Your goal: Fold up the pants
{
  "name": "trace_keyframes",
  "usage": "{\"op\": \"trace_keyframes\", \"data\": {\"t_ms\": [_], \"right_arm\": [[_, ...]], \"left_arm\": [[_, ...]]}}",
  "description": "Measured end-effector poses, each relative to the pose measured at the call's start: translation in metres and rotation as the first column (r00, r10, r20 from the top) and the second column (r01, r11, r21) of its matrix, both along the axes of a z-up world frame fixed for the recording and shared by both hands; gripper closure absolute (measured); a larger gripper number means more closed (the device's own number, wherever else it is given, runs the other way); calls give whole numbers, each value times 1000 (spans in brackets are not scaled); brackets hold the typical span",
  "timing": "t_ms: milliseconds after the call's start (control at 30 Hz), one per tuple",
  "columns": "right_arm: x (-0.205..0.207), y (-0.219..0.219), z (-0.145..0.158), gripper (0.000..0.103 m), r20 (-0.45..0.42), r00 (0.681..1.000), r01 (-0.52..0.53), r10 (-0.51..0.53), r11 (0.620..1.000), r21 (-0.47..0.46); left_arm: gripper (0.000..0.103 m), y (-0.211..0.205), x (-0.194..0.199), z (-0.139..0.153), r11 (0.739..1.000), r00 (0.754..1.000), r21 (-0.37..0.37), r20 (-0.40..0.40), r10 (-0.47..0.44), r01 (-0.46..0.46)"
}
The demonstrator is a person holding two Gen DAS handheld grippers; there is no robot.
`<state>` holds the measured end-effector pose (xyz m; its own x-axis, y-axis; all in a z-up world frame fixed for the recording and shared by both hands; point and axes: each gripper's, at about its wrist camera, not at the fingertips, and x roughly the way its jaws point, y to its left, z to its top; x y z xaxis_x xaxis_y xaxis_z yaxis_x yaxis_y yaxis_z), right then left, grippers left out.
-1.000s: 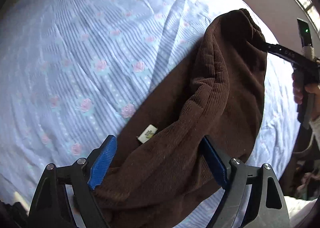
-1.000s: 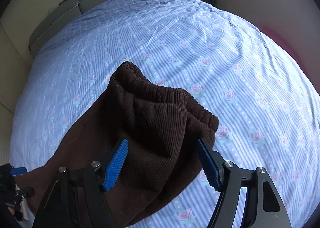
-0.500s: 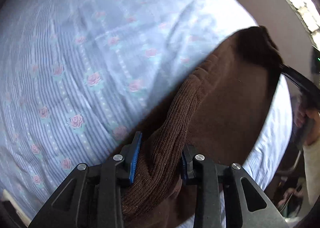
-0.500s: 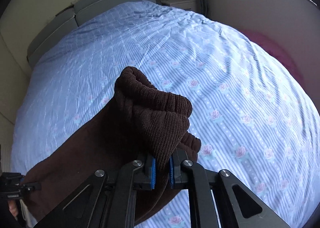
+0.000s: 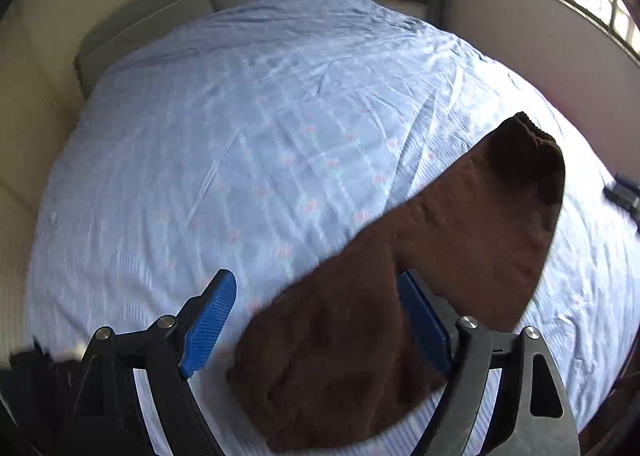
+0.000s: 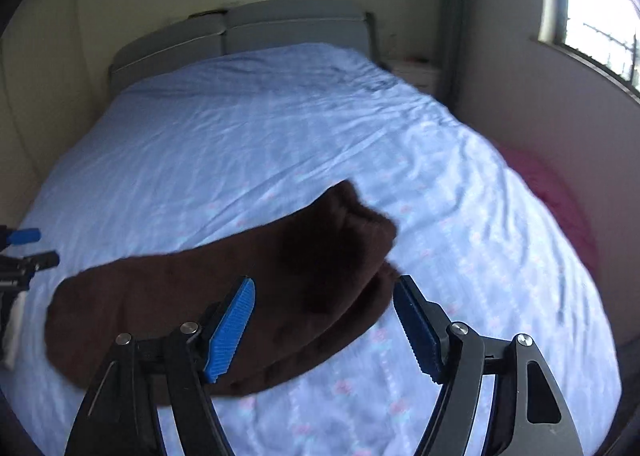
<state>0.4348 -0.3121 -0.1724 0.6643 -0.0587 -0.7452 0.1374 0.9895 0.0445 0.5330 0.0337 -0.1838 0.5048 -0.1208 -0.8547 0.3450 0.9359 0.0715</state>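
Note:
Brown corduroy pants [image 5: 404,292] lie folded in a long strip on the blue flowered bed sheet [image 5: 240,136]. In the left wrist view my left gripper [image 5: 316,320] is open, its blue pads either side of the strip's near end, holding nothing. In the right wrist view the pants [image 6: 224,296] stretch from lower left to the middle. My right gripper [image 6: 328,324] is open above the strip's right end and holds nothing. The other gripper [image 6: 24,252] shows at the left edge there.
The bed's grey headboard [image 5: 224,4] stands at the far end against a cream wall. A window [image 6: 592,8] is at the upper right. A pink cloth [image 6: 560,200] lies beside the bed on the right.
Both grippers were shut on the pants half a second ago. Now both are open and pulled back, and the pants lie released on the bed.

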Motion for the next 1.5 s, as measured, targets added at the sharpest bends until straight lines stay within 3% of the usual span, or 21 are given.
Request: {"op": "trace_keyframes", "data": {"t_ms": [100, 200, 267, 333, 467, 533, 567, 633, 667, 733, 767, 833, 900, 967, 1067, 1100, 1200, 1267, 1333, 1400, 1500], "right_arm": [[-11, 33, -33, 31, -97, 988, -113, 123, 988, 101], [-16, 66, -69, 31, -176, 962, -176, 210, 966, 191], [-19, 81, -89, 31, -216, 948, -185, 233, 957, 221], [-16, 93, -106, 32, -263, 932, -185, 248, 952, 244], [-12, 108, -123, 32, -292, 911, -215, 292, 939, 267], [-11, 115, -129, 32, -305, 905, -220, 297, 939, 264], [-11, 117, -131, 32, -310, 902, -221, 301, 938, 268], [-10, 121, -134, 32, -320, 897, -222, 305, 937, 271], [-8, 123, -134, 33, -320, 895, -228, 311, 935, 272], [-5, 134, -137, 33, -314, 891, -246, 329, 929, 275], [-3, 139, -137, 33, -315, 885, -262, 344, 925, 274], [1, 147, -136, 33, -320, 872, -294, 371, 918, 265], [5, 151, -126, 36, -304, 864, -324, 400, 906, 273], [9, 154, -110, 36, -253, 870, -352, 423, 893, 282], [27, 160, -88, 36, -150, 874, -409, 463, 866, 289], [38, 160, -81, 36, -124, 877, -417, 463, 865, 278], [65, 149, -66, 36, -72, 906, -383, 418, 879, 284], [73, 144, -61, 36, -68, 911, -368, 406, 878, 306], [72, 150, -67, 36, -101, 887, -406, 450, 865, 295], [69, 155, -80, 36, -157, 866, -422, 475, 862, 279], [68, 155, -111, 36, -244, 839, -396, 486, 854, 338]], "left_arm": [[19, 38, -38, -15, 989, 987, -25, -71, 142, -144], [19, 74, -69, -47, 935, 927, -122, -223, 301, -333], [19, 100, -80, -68, 865, 865, -193, -310, 395, -464], [19, 113, -84, -84, 808, 824, -244, -360, 438, -536], [19, 118, -73, -118, 747, 786, -306, -430, 445, -590], [19, 113, -68, -143, 678, 730, -336, -516, 448, -653], [19, 112, -66, -153, 632, 700, -358, -560, 444, -687], [16, 109, -70, -160, 577, 667, -376, -590, 454, -725], [15, 107, -68, -163, 563, 656, -372, -590, 470, -738], [23, 107, -65, -164, 550, 651, -373, -581, 490, -747], [44, 106, -62, -160, 545, 657, -386, -570, 493, -744], [56, 107, -55, -142, 549, 673, -399, -536, 510, -734], [61, 115, -53, -113, 536, 713, -471, -477, 513, -701], [61, 112, -44, -79, 572, 761, -504, -396, 513, -647], [62, 109, -32, -62, 592, 788, -523, -355, 502, -613], [62, 112, -31, -62, 593, 787, -520, -354, 506, -615], [63, 125, -22, -73, 556, 752, -508, -401, 524, -658], [63, 129, -20, -80, 579, 750, -478, -398, 528, -661], [63, 126, -20, -83, 608, 758, -452, -387, 526, -653], [63, 128, -25, -86, 615, 758, -443, -388, 525, -652], [63, 125, -27, -89, 635, 762, -422, -383, 522, -647]]}}
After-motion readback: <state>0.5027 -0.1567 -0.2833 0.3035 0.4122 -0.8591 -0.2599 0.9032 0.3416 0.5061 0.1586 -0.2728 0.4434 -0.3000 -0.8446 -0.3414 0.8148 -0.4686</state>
